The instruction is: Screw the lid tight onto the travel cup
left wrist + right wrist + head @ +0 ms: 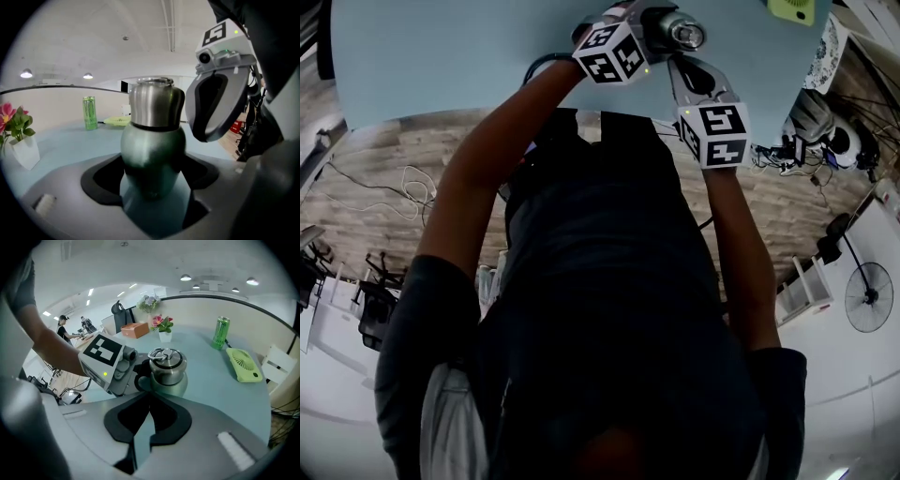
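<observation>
The travel cup (152, 150) stood upright over the pale blue table (225, 394), its green body clamped between the jaws of the left gripper (152, 183), which closed on it from both sides low down. The steel lid (166, 363) already sat on the cup's mouth, level and square, with no gap to be seen at the dark seam where it met the body. So the placing of the lid looked done, and at least some of the threading as well.

The right gripper (149, 399) had its jaws pressed fully together with nothing between them. Its tips lay just short of the cup, near the lid but not on it. Whether the lid was already tight could not be told from the frames. If it was not, what remained was for the right gripper to open, take the lid and twist again while the left one kept the cup from turning.
</observation>
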